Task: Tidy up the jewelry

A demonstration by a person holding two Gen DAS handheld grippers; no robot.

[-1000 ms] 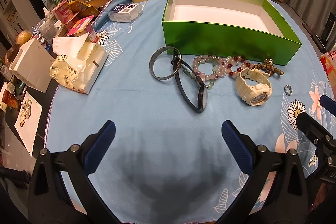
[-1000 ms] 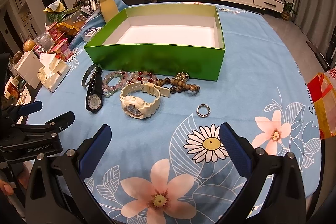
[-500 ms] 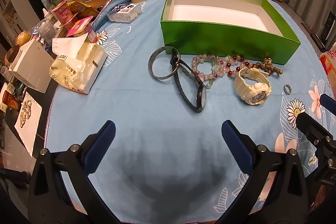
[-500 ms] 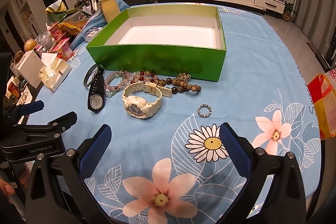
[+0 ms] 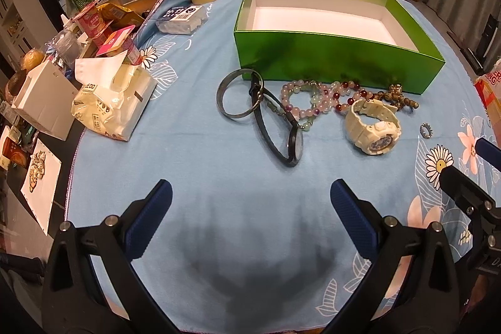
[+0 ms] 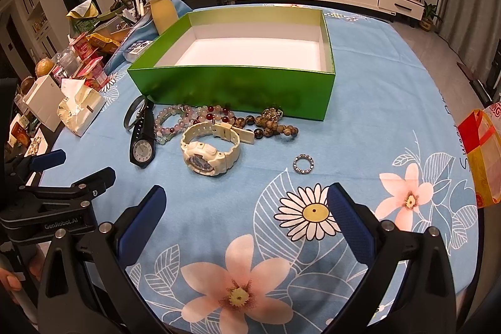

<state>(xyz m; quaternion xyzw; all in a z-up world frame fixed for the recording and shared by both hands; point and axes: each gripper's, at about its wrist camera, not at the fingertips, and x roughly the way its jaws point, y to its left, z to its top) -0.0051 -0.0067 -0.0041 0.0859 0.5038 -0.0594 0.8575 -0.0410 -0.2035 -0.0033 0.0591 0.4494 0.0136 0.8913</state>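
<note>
1. Both tongs spread wide and empty: left tongs (image 5: 250, 199) and right tongs (image 6: 245, 205) hover low over the near part of the desk (image 5: 194, 146), short of the jewelry.
2. All the jewelry lies in 1 row on the blue cloth just in front of the green box (image 6: 238, 83); the box is empty, so nothing is sorted yet.
3. Row from left to right: metal bangle (image 5: 238, 93), black watch (image 5: 278, 127), pink bead bracelet (image 5: 313, 102), brown bead bracelet (image 6: 269, 122), white watch (image 6: 211, 151), small ring (image 6: 303, 164) set apart on the right.
4. Key relation: black watch sits straight ahead of the left tongs, long axis running near to far with the face at the near end. Its strap top overlaps the bangle, so lifting 1 may drag the other.
5. White watch and ring lie ahead of the right tongs, ring nearest its right finger. My call: right side takes those, left takes black watch or bangle.
6. Versus 1 s ago: almost no change. Both tongs just as spread, the items sit a touch nearer in both views, nothing on the desk moved.
</note>
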